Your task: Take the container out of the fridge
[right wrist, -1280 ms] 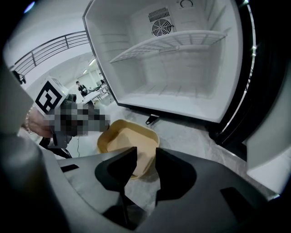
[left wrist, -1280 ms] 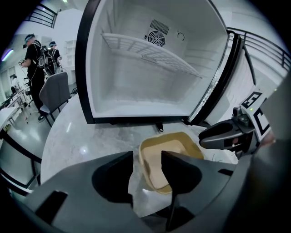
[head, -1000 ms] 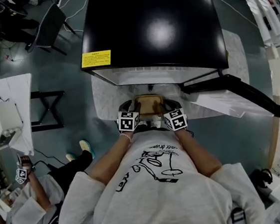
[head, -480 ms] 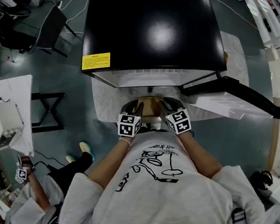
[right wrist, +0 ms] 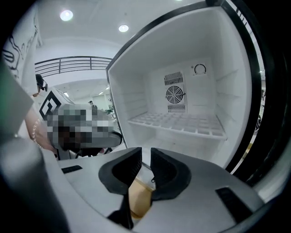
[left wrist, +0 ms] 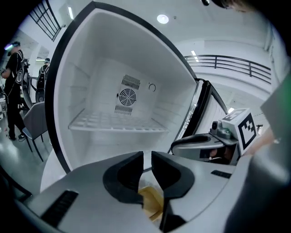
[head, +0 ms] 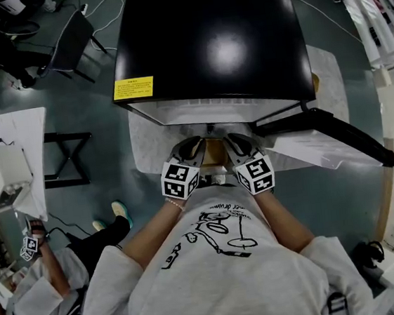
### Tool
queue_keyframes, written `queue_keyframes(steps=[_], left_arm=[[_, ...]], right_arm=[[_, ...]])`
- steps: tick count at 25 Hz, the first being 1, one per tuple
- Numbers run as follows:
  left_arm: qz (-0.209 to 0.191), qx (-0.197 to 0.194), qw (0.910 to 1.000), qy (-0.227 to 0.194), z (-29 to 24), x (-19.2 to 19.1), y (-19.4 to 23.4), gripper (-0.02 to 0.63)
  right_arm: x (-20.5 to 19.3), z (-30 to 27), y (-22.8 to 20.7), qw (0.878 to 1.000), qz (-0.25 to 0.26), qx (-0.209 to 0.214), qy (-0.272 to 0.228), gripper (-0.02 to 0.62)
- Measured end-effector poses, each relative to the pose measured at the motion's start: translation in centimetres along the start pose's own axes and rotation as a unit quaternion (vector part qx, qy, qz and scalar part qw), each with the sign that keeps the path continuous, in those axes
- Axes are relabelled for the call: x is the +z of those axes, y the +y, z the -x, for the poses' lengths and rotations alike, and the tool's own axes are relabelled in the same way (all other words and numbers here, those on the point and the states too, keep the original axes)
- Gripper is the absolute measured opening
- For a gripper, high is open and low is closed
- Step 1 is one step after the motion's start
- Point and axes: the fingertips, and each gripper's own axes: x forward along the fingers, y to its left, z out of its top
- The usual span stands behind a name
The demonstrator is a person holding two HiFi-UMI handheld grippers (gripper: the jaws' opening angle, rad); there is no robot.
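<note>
Holding left gripper (head: 190, 148) and right gripper (head: 236, 143) side by side close to the chest, elbows bent, both tilted down toward the open fridge (head: 212, 45). Just been closing both sets of fingers, now pinched on the thin clear rim of the container (head: 215, 151) at its left and right edges. Tan, shallow, see-through at the top edge. Hanging between the grippers on the near side of the fridge mouth, outside the white cavity and its shelf (left wrist: 118, 123).
</note>
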Motion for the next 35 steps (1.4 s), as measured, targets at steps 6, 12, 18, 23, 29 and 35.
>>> queue_keyframes(steps=[6, 12, 18, 23, 29, 35], left_arm=[[-0.009, -0.009, 0.9993, -0.034, 1.2, 3.4, -1.1, 0.046], [-0.013, -0.018, 0.9985, -0.051, 2.3, 5.5, -2.0, 0.029], [-0.026, -0.025, 0.9963, -0.078, 3.8, 8.0, -3.1, 0.017], [-0.035, -0.035, 0.9930, -0.107, 5.2, 10.6, -4.3, 0.015], [-0.053, -0.051, 0.9877, -0.138, 6.7, 13.6, -5.9, 0.015], [-0.071, -0.064, 0.9820, -0.163, 8.1, 15.9, -7.5, 0.014]], right_arm=[[3.3, 1.7, 0.7, 1.000, 0.000, 0.009, -0.029, 0.058], [6.0, 3.0, 1.7, 0.999, 0.006, 0.019, -0.049, 0.051], [8.5, 4.4, 2.7, 0.997, 0.017, 0.029, -0.067, 0.046], [10.9, 6.0, 3.6, 0.995, 0.021, 0.042, -0.083, 0.044], [13.8, 8.1, 4.9, 0.991, 0.046, 0.058, -0.107, 0.044], [15.9, 9.6, 5.9, 0.988, 0.056, 0.070, -0.125, 0.044]])
